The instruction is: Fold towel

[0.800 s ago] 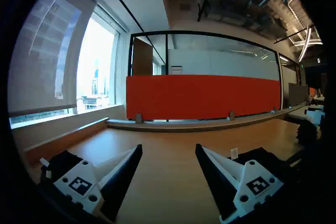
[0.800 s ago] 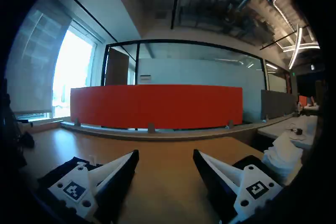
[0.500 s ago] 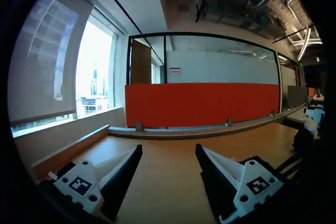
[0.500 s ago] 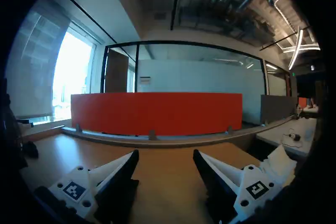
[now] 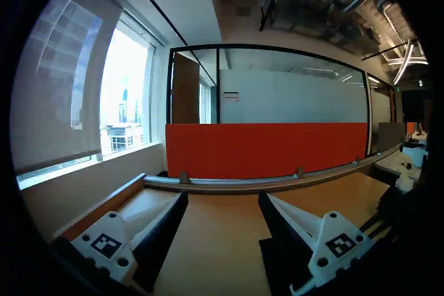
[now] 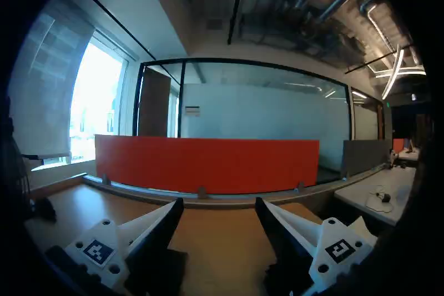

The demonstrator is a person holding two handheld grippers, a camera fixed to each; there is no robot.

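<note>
Grippers spread open over a wooden table

In the left gripper view, the left gripper (image 5: 222,194) has its two white fingers wide apart, with nothing between them but bare table (image 5: 222,240). A dark patch (image 5: 275,265) lies flat on the wood at the near edge, under the inner side of the right-hand finger. It may be the towel, but so little of it is in frame that I cannot tell.

In the right gripper view, the right gripper (image 6: 219,200) is likewise released, with its fingers parted and gripping nothing. Dark material (image 6: 166,268) sits low on the table beside the left-hand finger, and more of it lies below the right-hand one. Here too it is cut off at the near edge, and I cannot say whether the fingers touch it.

An orange partition (image 5: 266,149) stands along the far edge of the table, with a glass wall (image 5: 288,96) rising behind it. A bright window (image 5: 125,101) fills the left side of the room. To the far right, well apart from the table, stands a white desk (image 6: 377,193) with a cable on it. Bare pipes (image 6: 327,1) run across the ceiling overhead.
</note>
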